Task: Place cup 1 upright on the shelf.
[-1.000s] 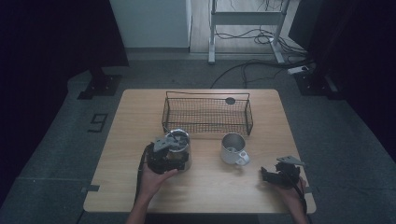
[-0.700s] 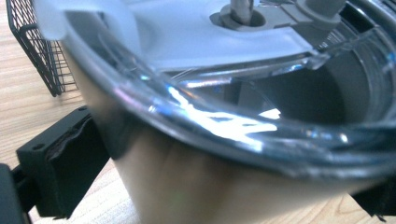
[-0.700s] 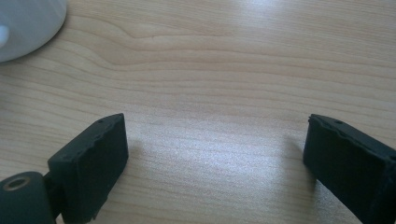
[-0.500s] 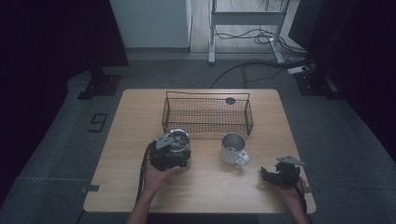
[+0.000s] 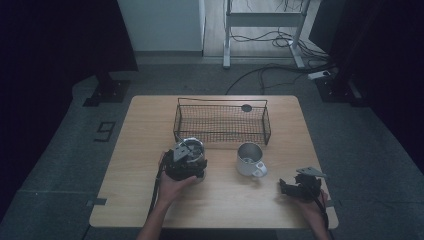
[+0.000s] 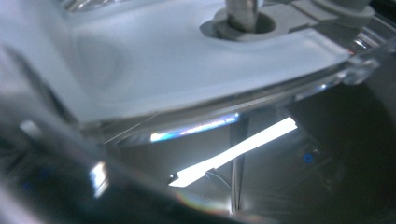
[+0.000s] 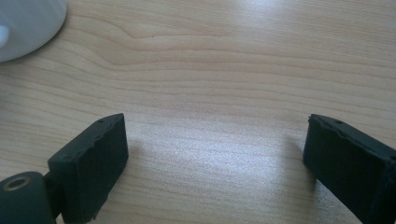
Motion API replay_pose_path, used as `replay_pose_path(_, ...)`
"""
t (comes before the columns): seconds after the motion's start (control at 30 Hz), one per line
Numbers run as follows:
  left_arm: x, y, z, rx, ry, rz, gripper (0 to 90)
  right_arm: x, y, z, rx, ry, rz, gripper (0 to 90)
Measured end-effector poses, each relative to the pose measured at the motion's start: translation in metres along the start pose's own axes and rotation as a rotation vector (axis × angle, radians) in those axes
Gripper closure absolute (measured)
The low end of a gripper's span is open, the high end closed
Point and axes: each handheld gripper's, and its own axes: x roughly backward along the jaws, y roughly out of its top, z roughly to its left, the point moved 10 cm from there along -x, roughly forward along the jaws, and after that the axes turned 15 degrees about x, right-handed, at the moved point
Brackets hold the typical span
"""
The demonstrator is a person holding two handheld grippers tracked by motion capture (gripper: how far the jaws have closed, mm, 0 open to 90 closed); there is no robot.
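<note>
The left gripper (image 5: 185,162) sits at the near left of the table (image 5: 135,150), gripped from behind by the person's left hand (image 5: 174,189). Its jaws have just been closing a little, but they are out of sight, so I cannot tell whether they clamp anything. The left gripper view is pressed right up against a clear container (image 6: 289,154) with a white lid (image 6: 177,65) and a metal stem (image 6: 242,11) rising through it. Everything there is blurred and cut off by the frame. From above, the gripper covers the container, and the two cannot be told apart.

The right gripper (image 5: 292,187) rests at the near right, held by the right hand (image 5: 311,205). Its jaws stand released and wide apart, with bare wood between them.

A white mug (image 5: 248,159) stands between the two grippers, well apart from each. Just its edge shows in the right gripper view. Just beyond the left gripper, a wire basket (image 5: 220,102) spans the middle of the table, with a small dark disc (image 5: 246,107) at its far right.
</note>
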Motion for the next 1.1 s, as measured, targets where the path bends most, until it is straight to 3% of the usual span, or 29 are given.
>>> replay_pose_path(0.3, -0.002, 0.000, -0.001, -0.018, 0.011, -0.003, 3.7, 0.000, 0.000, 0.000, 0.000, 0.000, 0.000, 6.5)
replay_pose_path(0.57, 0.001, -0.001, -0.001, -0.035, -0.010, 0.017, 4.0, 0.000, 0.000, 0.000, 0.000, 0.001, -0.001, 6.6)
replay_pose_path(1.1, 0.010, 0.004, -0.003, -0.009, -0.046, 0.003, 4.1, 0.000, 0.000, 0.000, 0.000, 0.001, -0.001, 6.6)
